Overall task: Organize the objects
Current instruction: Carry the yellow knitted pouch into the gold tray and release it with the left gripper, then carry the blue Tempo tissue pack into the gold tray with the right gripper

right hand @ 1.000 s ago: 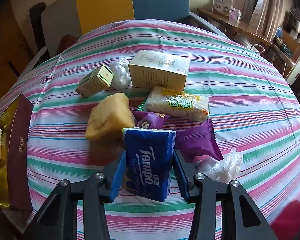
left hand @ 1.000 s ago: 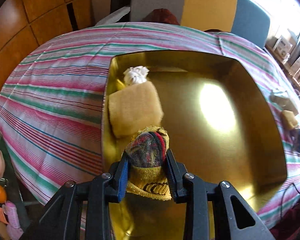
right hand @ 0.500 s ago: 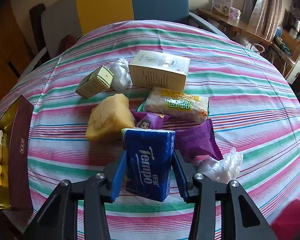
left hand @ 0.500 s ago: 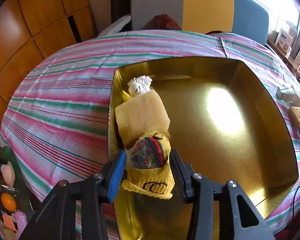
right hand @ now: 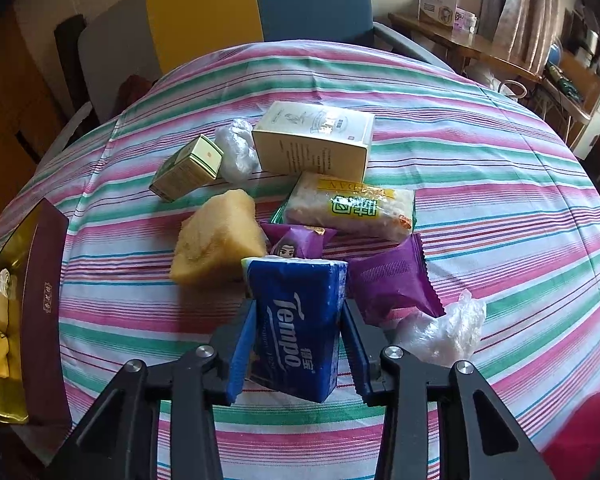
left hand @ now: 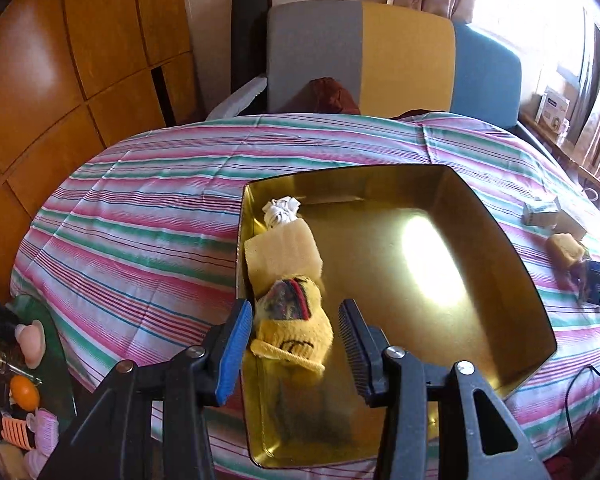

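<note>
Left claw (left hand: 296, 340) apart, fingers either side of the rolled sock (left hand: 294, 326) with a gap showing at each pad; sock lying in the gold tray (left hand: 440, 304) at the 9 o'clock wall, touching the sponge (left hand: 284, 256), with a white cloth knot (left hand: 281, 211) beyond at 12 o'clock. Judged: release done, retreat in hand. Best drawn straight back toward 6 o'clock, fingers kept wide, so neither pad snags the loose cuff and drags the sock out of line. Right claw (right hand: 298, 336) clamped on the tissue pack (right hand: 298, 320), held upright over the bench (right hand: 480, 184). Heap at 12 o'clock of it: second sponge (right hand: 216, 240), purple wrappers (right hand: 392, 284), cracker pack (right hand: 350, 208), two boxes (right hand: 314, 140), plastic wads (right hand: 440, 330). Tray seen from that view at 9 o'clock, well apart. Recommended: pack carried over the maroon wall, set beside the sock row in the free floor at 3 o'clock. Risk: soft pack slipping if grip eased early.
</note>
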